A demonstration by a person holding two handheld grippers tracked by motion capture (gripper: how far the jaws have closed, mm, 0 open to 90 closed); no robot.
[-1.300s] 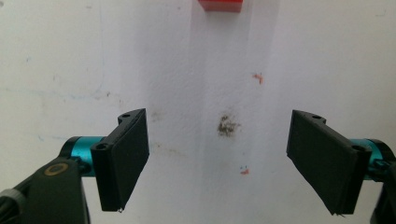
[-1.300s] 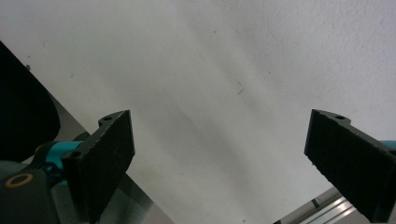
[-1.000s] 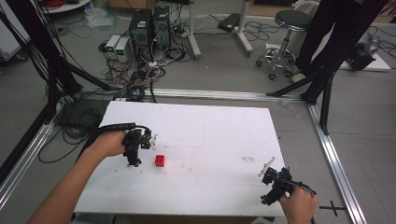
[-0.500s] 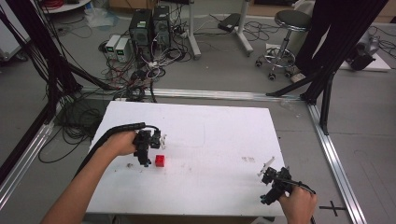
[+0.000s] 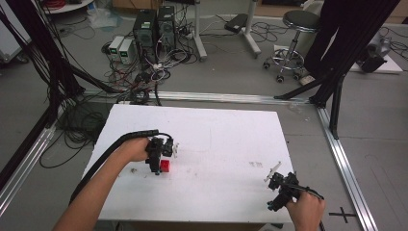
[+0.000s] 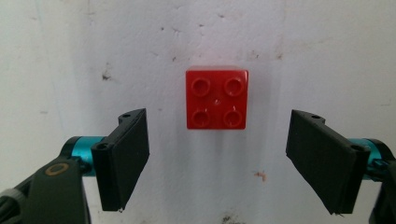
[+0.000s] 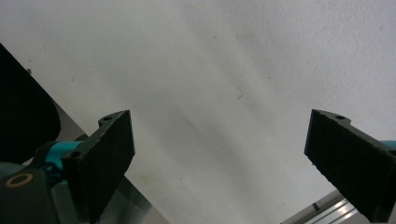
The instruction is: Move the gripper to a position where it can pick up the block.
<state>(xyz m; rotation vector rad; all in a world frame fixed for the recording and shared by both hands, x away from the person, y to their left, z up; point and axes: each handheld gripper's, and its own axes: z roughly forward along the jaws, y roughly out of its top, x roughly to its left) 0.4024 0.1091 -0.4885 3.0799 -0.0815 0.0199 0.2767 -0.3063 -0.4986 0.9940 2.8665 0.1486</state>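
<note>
Lab floor's full of cables and PC boxes behind a white worktop (image 5: 216,130) that's basically bare. The red brick (image 6: 216,99) is sitting studs-up toward the near left. The left tool (image 5: 157,163) is hanging right over it, jaws wide apart with the brick lying between them a bit ahead of the pads, not touching. I'd guess a grab is coming: push forward a touch so the pads line up with the brick's flat sides, go straight down, then squeeze evenly so it isn't twisting out. The right tool (image 5: 278,188) is idling near the near-right corner, jaws apart, holding nothing.
</note>
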